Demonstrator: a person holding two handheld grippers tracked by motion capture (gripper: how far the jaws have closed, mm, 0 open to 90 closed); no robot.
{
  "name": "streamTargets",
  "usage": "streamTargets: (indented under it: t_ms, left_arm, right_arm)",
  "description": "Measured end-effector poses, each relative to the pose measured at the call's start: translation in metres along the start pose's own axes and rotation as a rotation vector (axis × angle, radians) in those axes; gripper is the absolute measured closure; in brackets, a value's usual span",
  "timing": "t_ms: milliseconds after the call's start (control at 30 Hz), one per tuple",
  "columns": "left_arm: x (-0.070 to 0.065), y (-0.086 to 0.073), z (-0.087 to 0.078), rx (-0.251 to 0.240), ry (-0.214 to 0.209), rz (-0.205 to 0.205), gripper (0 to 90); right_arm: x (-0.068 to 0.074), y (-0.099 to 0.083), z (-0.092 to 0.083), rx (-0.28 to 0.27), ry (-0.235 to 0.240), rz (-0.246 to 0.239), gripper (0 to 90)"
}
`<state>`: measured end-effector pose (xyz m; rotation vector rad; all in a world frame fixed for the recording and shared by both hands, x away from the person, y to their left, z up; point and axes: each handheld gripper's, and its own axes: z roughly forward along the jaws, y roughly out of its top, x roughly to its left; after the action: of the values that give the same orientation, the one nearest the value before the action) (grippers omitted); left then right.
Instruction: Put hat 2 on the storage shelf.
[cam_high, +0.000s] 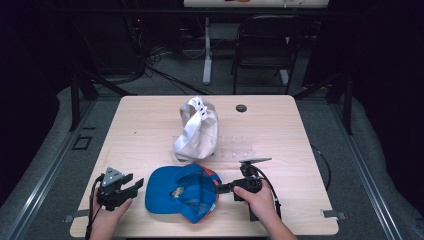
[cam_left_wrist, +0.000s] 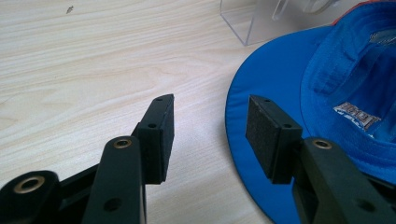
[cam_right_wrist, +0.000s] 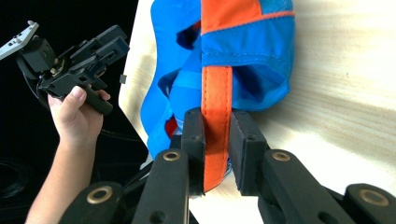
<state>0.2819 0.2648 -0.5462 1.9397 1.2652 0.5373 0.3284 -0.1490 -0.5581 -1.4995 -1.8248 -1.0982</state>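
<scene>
Far left on the worktop (cam_high: 145, 125): left gripper (cam_high: 131, 184) held in a hand near the front edge, jaws spread wide with nothing between them, only bare wood showing in the gap in the left gripper view. Just right of that gripper, not touching: blue cap (cam_high: 182, 192), lying upside down at the front middle, its hollow inside turned up and a small label visible in the crown; brim edge close beside the right-hand jaw pad in the left gripper view, apart from it. Behind the cap, toward the middle of the worktop: white cap (cam_high: 196, 131), standing on its side, with a clear plastic stand (cam_high: 235, 149) just to its right. Farther back, a small dark round disc (cam_high: 241, 108) near the rear edge. At the cap's right side: right gripper (cam_high: 218, 189), pointing leftward into the cap's rim, jaws nearly closed and pinching the orange strap (cam_right_wrist: 216, 116) of the blue cap between both pads, as seen in the right gripper view; strap running straight up from the pads to the orange and blue panels of the crown. Cap thus beside the left gripper and in the grip of the right one, resting close to the front edge.
</scene>
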Motion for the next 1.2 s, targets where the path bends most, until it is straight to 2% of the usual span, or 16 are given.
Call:
streamTargets:
  t_ms: [33, 67, 200, 400, 500, 567, 600, 667, 733, 767, 867, 933, 1000, 1033, 1200]
  left_arm:
    - [-0.001, 0.0, 0.0, -0.006, 0.0, -0.005, 52.8]
    - [-0.001, 0.0, 0.001, -0.005, 0.001, -0.005, 52.9]
    - [-0.002, 0.0, 0.001, -0.004, -0.002, 0.005, 52.9]
    - [-0.001, 0.0, 0.001, -0.007, -0.003, 0.004, 52.9]
    - [-0.002, 0.001, 0.001, -0.005, -0.002, 0.006, 52.8]
    - [-0.001, 0.001, 0.001, -0.005, -0.002, 0.009, 52.9]
    - [-0.001, 0.001, 0.001, -0.005, -0.002, 0.009, 52.9]
    - [-0.001, 0.001, 0.001, -0.005, -0.002, 0.01, 52.9]
    - [-0.001, 0.001, 0.001, -0.005, -0.002, 0.01, 52.8]
    - [-0.002, 0.001, 0.0, -0.005, -0.002, 0.01, 52.9]
    - [-0.002, 0.001, 0.0, -0.001, -0.003, 0.011, 52.9]
    - [-0.002, 0.001, 0.0, -0.001, -0.002, 0.011, 52.9]
    - [-0.002, 0.001, 0.0, 0.002, 0.001, 0.013, 52.9]
    - [-0.002, 0.001, 0.0, 0.002, 0.0, 0.013, 52.9]
    - [-0.002, 0.001, 0.0, -0.003, 0.0, 0.009, 52.9]
  right_arm:
    - [-0.002, 0.0, 0.001, 0.02, -0.032, -0.003, 77.3]
    - [-0.005, 0.0, 0.004, 0.024, -0.015, 0.006, 77.2]
    - [-0.011, 0.0, 0.012, 0.048, -0.037, 0.02, 75.3]
    - [-0.015, -0.003, 0.016, 0.083, -0.046, 0.03, 70.6]
    - [-0.018, -0.005, 0.018, 0.105, -0.045, 0.019, 69.8]
    - [-0.017, -0.006, 0.019, 0.119, -0.05, 0.033, 70.1]
    - [-0.016, -0.006, 0.018, 0.114, -0.037, 0.031, 70.3]
    - [-0.016, -0.007, 0.018, 0.115, -0.041, 0.027, 70.8]
    - [-0.014, -0.007, 0.016, 0.092, -0.023, 0.032, 72.6]
    - [-0.014, -0.007, 0.014, 0.097, -0.024, 0.018, 74.2]
    - [-0.013, -0.007, 0.011, 0.061, -0.014, 0.023, 77.2]
    - [-0.01, -0.006, 0.008, 0.046, -0.028, 0.025, 77.9]
    - [-0.008, -0.007, 0.007, 0.029, -0.013, 0.02, 78.1]
    - [-0.007, -0.006, 0.006, 0.025, -0.031, 0.012, 78.1]
    - [0.003, -0.006, 0.001, 0.01, -0.059, -0.005, 78.4]
